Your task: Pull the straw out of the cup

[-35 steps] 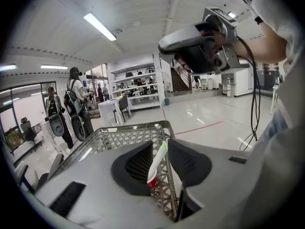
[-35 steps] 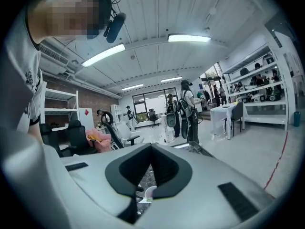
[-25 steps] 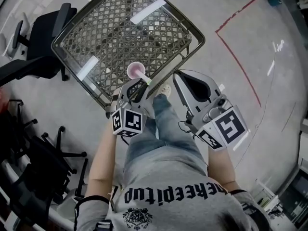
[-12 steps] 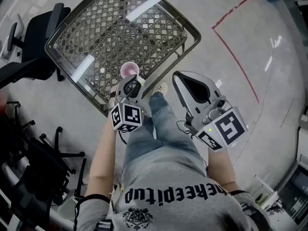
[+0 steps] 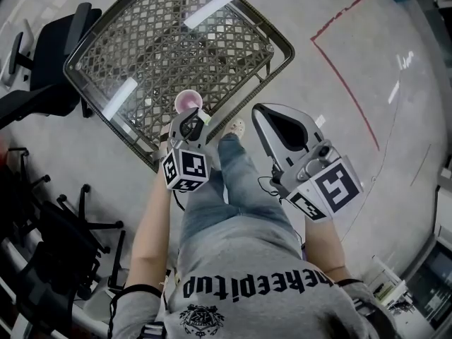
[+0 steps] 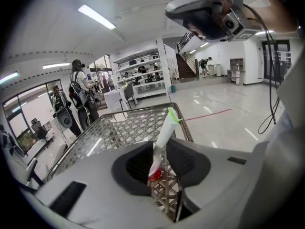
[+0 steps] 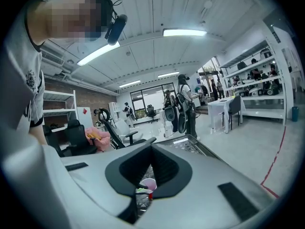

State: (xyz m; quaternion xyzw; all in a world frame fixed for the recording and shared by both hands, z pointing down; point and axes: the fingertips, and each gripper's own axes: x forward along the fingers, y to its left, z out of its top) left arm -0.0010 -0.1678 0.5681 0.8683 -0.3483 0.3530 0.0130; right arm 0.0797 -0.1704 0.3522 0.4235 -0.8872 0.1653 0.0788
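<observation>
Left of the desk (image 5: 162,48) sit black chairs (image 5: 53,55), with red tape (image 5: 346,69) on the floor to the right. The shirt (image 5: 247,260) lettering is upside down, I can't read it. Pink cup (image 5: 187,100) at the near desk edge, white green-tipped straw (image 6: 164,130) leaning out of it, and the left tongs (image 6: 159,149) have just been closing, narrowly apart around it. Right tongs (image 7: 151,147) tips together, empty, off to the side.

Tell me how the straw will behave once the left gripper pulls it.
The straw looks thin and light, so it will likely slide out easily. The left gripper's jaws have just been closing around it; a hard pinch may flatten it. The small cup, unheld, might tip or lift along.
</observation>
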